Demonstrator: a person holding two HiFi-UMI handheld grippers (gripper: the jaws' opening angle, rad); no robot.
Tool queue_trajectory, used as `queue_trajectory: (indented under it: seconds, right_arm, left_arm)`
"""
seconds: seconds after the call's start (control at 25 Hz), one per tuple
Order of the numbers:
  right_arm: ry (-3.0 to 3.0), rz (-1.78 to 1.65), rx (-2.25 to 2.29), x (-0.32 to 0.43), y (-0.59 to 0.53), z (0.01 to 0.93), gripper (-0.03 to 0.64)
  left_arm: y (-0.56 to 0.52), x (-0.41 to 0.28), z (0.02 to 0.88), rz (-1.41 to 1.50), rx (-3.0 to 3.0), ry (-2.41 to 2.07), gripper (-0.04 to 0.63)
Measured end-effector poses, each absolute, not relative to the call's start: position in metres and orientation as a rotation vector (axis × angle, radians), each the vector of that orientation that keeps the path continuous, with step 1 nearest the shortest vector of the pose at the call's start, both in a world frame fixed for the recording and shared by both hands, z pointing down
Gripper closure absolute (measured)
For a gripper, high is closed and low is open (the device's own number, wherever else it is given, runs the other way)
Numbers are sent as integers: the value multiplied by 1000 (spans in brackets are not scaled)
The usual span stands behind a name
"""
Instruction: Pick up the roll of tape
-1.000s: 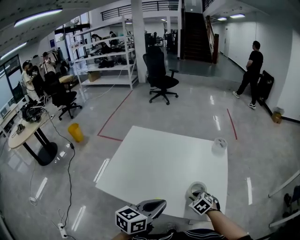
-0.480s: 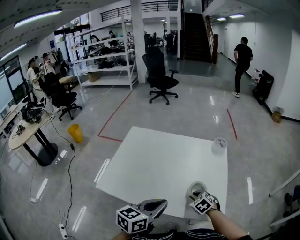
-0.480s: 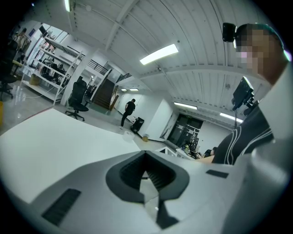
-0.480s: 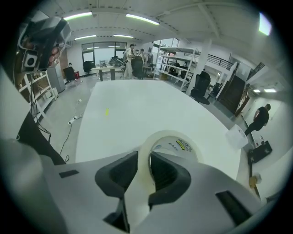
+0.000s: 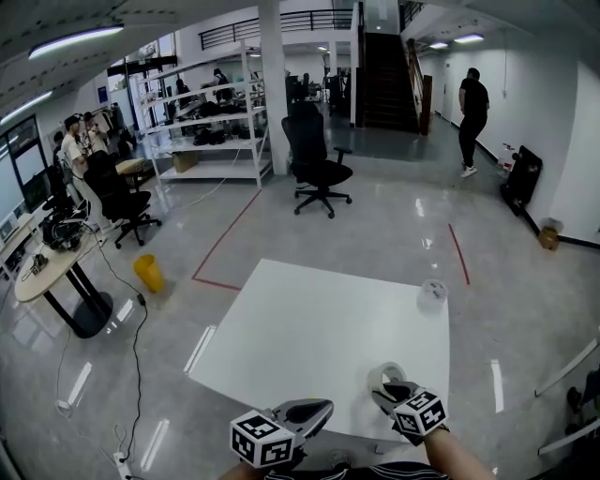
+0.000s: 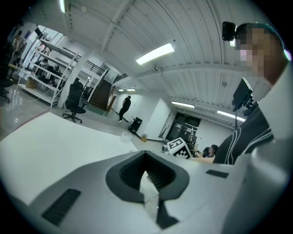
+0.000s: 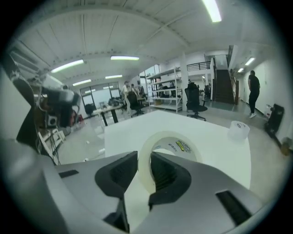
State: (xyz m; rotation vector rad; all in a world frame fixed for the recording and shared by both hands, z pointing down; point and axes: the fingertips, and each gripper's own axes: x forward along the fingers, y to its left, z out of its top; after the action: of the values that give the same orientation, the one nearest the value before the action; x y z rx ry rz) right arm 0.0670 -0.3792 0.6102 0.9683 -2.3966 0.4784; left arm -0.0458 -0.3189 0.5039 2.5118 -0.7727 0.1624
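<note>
Lift step in hand: the right gripper [image 7: 144,176] is clamping the wall of the roll of tape [image 7: 170,145], one jaw inside the ring, seemingly just clear of the table's [image 5: 300,328] near right corner. The left gripper [image 6: 146,176] is idling, jaws together, empty. Next: raising steadily, grip firm.

Open-plan robotics lab or workshop in an industrial-style hall

A glossy grey floor [image 5: 375,225] carries red tape lines [image 5: 225,239] marking off zones, and a plain white table [image 5: 309,337] stands alone in the open. White metal shelves [image 5: 202,131] against a pillar hold gear and boxes. 2 black office chairs [image 5: 314,159] stand about, and a round desk [image 5: 47,272] at the left is loaded with electronics, a cable [image 5: 139,347] trailing from it across the floor. A dark staircase [image 5: 380,80] climbs to a railed upper level [image 5: 281,19], strip lights [image 5: 75,39] run overhead, and people [image 5: 73,141] work near the desks.
</note>
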Motion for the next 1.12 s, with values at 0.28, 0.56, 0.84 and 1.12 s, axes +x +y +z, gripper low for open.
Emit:
queue_trajectory:
  seconds: [0.28, 0.56, 0.84, 1.12]
  right_arm:
    - [-2729, 394, 1004, 54, -353, 487, 525]
    - [-2929, 380, 970, 47, -330, 435, 523]
    - [-2983, 442, 968, 51, -324, 428, 525]
    - [-2974, 451, 968, 50, -324, 432, 524]
  left_arm:
    - [-311, -39, 480, 150, 2569, -768, 592]
    - [-299, -38, 455, 124, 2636, -763, 592]
    - [-299, -38, 447, 109, 2654, -781, 592]
    - [-303, -38, 445, 98, 2657, -789, 592]
